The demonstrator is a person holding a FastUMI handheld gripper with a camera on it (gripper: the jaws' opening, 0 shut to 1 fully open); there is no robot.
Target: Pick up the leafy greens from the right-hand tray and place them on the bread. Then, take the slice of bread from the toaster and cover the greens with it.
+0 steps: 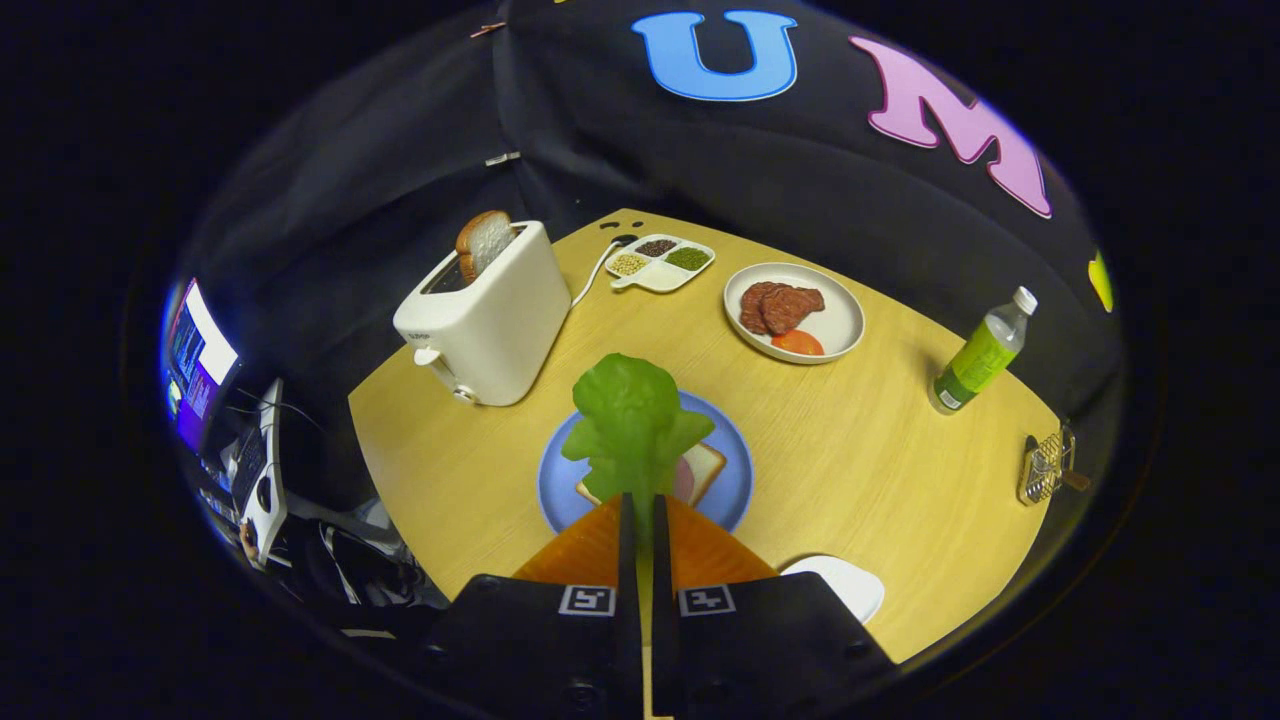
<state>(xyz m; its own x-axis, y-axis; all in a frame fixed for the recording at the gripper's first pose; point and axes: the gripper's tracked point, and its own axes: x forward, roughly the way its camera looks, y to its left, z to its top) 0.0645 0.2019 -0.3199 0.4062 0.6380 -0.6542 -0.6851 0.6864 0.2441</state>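
your gripper [640, 520] has its jaws clamped on the stem of the leafy greens [630, 420], held over the bread [700, 468] on the blue plate [735, 480]. beyond, the toaster [490, 320] holds the bread slice [482, 240]; farther right sits the white plate [835, 320].

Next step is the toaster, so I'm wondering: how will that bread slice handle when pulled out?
Probably light and fairly stiff: the bread slice stands upright, half out of the toaster. The toaster may shift. The fingers are shut on the leafy greens.
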